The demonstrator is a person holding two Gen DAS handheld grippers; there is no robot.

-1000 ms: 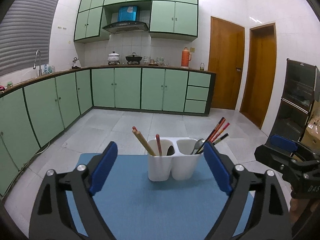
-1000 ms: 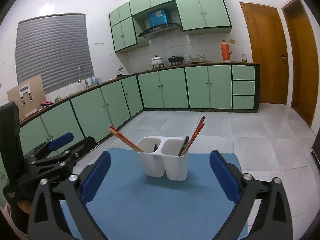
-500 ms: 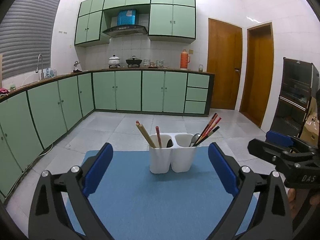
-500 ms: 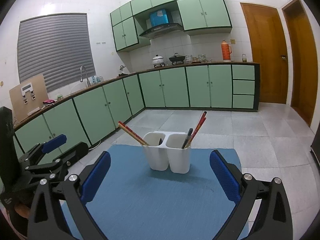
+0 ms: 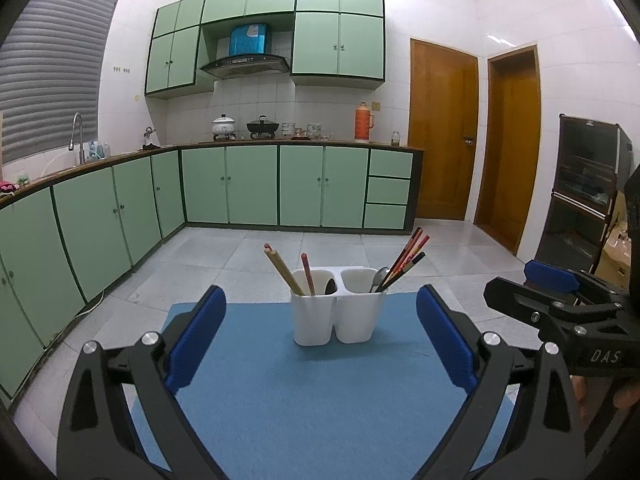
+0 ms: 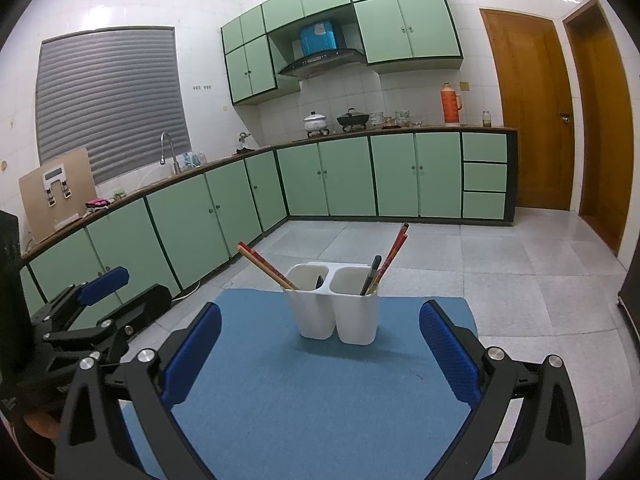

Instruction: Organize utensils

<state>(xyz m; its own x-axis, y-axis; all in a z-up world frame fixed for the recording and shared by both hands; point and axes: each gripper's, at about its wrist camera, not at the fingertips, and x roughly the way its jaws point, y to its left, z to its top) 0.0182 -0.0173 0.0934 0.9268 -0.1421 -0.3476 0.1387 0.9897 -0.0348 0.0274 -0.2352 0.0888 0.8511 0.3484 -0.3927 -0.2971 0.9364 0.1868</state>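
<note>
A white two-cup utensil holder (image 5: pixel 338 306) stands on a blue mat (image 5: pixel 304 396); it also shows in the right wrist view (image 6: pixel 336 304). Its left cup holds wooden and red chopsticks (image 5: pixel 282 270) and a dark spoon. Its right cup holds a metal spoon (image 5: pixel 379 277) and red and black chopsticks (image 5: pixel 406 258). My left gripper (image 5: pixel 320 340) is open and empty, short of the holder. My right gripper (image 6: pixel 320 344) is open and empty too, also short of it. Each gripper shows at the edge of the other's view.
The blue mat (image 6: pixel 320 392) covers the table; its far edge lies just behind the holder. Beyond is a tiled floor, green cabinets (image 5: pixel 248 188), two wooden doors (image 5: pixel 442 136) and a dark cabinet (image 5: pixel 580 192) at the right.
Both grippers have drawn back and risen slightly from the holder, so it looks smaller and farther. Both stay open and empty.
</note>
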